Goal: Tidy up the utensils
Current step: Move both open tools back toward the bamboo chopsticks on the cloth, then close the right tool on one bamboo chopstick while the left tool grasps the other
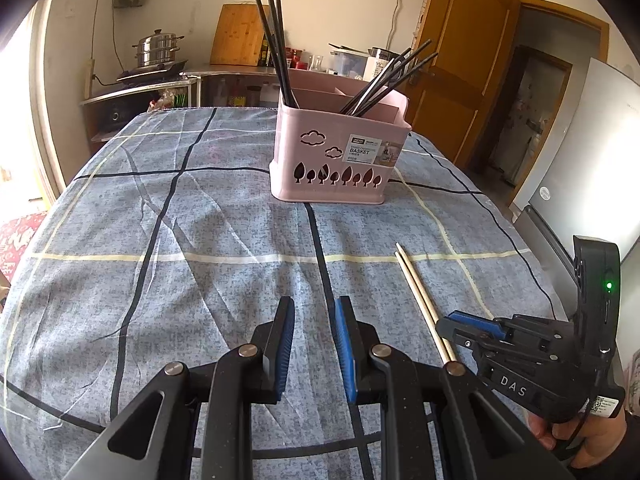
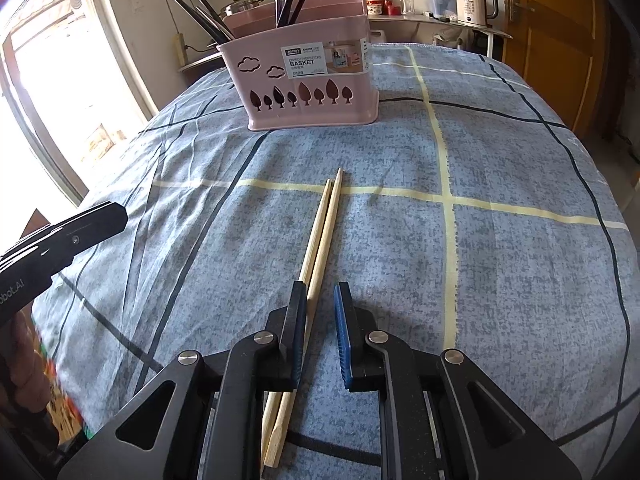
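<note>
A pair of pale wooden chopsticks (image 2: 320, 236) lies side by side on the blue plaid tablecloth (image 2: 500, 280); it also shows in the left wrist view (image 1: 420, 300). My right gripper (image 2: 320, 300) is open, low over them, with one chopstick between its jaws and the other under its left finger. A pink utensil basket (image 2: 308, 80) stands beyond, holding several black chopsticks (image 2: 192, 4); it also shows in the left wrist view (image 1: 340, 152). My left gripper (image 1: 314, 312) is open and empty above the cloth, left of the right gripper (image 1: 520, 348).
A counter (image 1: 224, 70) with a steel pot, cutting board, kettle and jars stands behind the table. A wooden door (image 1: 460, 60) is at the right, a grey fridge (image 1: 580, 160) beside the table's right edge. A bright doorway (image 2: 40, 100) is at the left.
</note>
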Available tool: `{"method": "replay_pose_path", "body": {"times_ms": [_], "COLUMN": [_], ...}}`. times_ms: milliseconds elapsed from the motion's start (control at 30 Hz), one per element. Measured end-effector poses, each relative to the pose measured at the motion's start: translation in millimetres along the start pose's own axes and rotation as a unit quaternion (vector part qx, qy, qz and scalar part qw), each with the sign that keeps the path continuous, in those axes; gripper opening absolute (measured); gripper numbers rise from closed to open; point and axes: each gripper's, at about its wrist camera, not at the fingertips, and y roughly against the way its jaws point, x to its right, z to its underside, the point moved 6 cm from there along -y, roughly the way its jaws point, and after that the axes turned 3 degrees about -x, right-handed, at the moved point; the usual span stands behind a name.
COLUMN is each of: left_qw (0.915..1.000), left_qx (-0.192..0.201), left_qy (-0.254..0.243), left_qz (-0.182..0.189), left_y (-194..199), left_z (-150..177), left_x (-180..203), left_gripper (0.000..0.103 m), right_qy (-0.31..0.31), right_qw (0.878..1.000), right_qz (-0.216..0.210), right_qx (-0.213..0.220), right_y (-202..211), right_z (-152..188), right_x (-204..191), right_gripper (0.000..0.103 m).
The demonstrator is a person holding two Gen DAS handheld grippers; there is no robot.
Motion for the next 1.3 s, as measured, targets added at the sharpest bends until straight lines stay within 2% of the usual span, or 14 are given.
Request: {"method": "replay_pose_path", "body": {"times_ms": [267, 600, 800, 1100, 1300], "left_qw": [0.9999, 0.9998, 0.9991, 0.9944, 0.9931], "left_qx": [-0.01, -0.015, -0.026, -0.071, -0.096], "left_qy": [0.001, 0.002, -0.003, -0.011, -0.022], "left_qz": [0.007, 0.015, 0.035, 0.078, 0.064], "left_y": [-5, -5, -12, -58, -96], "left_z": [4, 5, 3, -4, -8], "left_x": [5, 9, 24, 70, 88], "left_gripper": [0.021, 0.021, 0.021, 0.021, 0.021], "right_qy": [0.011, -0.008, -0.022, -0.057, -0.075], "right_qw": [1.0, 1.0, 1.0, 0.998, 0.997], "right_qz": [0.005, 0.014, 0.008, 0.019, 0.008], "right_qx": [-0.005, -0.014, -0.012, -0.005, -0.005], "right_y": [-2, 1, 11, 27, 32], "right_z": [-3, -1, 9, 23, 27], "right_x": [-2, 7, 16, 44, 54], "right_gripper": [0.014, 0.014, 0.008, 0.008, 0.008]}}
